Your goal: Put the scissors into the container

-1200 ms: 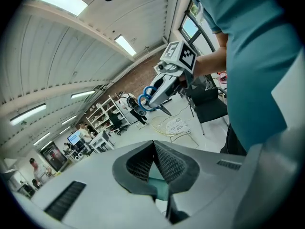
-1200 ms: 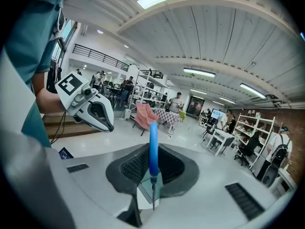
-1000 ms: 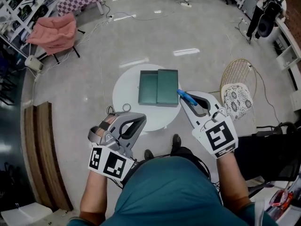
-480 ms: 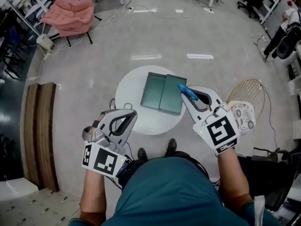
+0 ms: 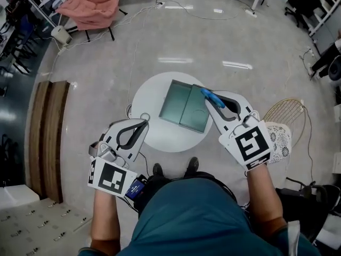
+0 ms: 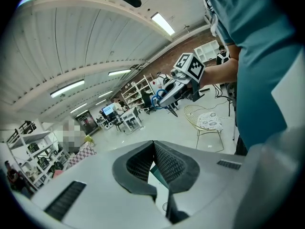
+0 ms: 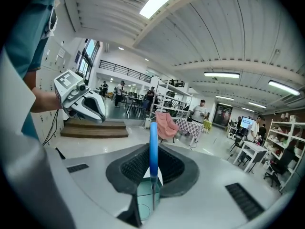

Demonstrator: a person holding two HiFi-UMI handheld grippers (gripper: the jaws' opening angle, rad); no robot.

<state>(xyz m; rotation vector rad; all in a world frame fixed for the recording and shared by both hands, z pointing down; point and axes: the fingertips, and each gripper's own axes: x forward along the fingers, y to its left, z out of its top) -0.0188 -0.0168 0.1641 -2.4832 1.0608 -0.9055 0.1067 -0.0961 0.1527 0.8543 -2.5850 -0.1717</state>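
Observation:
An open green container [image 5: 184, 105] lies on the round white table [image 5: 154, 135]. My right gripper [image 5: 209, 98] is shut on the blue-handled scissors [image 5: 211, 96], at the container's far right corner. In the right gripper view the blue handle [image 7: 153, 147] stands upright between the pads, with the green container [image 7: 144, 197] visible below through the gap. My left gripper [image 5: 140, 125] hovers at the table's near left edge, shut, with nothing between its jaws. In the left gripper view the pads [image 6: 167, 163] meet, and the right gripper [image 6: 177, 88] shows beyond with the scissors [image 6: 161, 102].
A gold wire chair [image 5: 281, 122] with a patterned cushion stands right of the table. Wooden steps [image 5: 49, 137] run along the left. A pink-draped chair [image 5: 88, 4] stands far left, with cables [image 5: 133, 41] on the floor. My feet [image 5: 173, 169] are at the table's near edge.
Both grippers have shifted sideways with my body. The right one still carries the scissors by the container's right side. The left gripper has rolled and stays shut.

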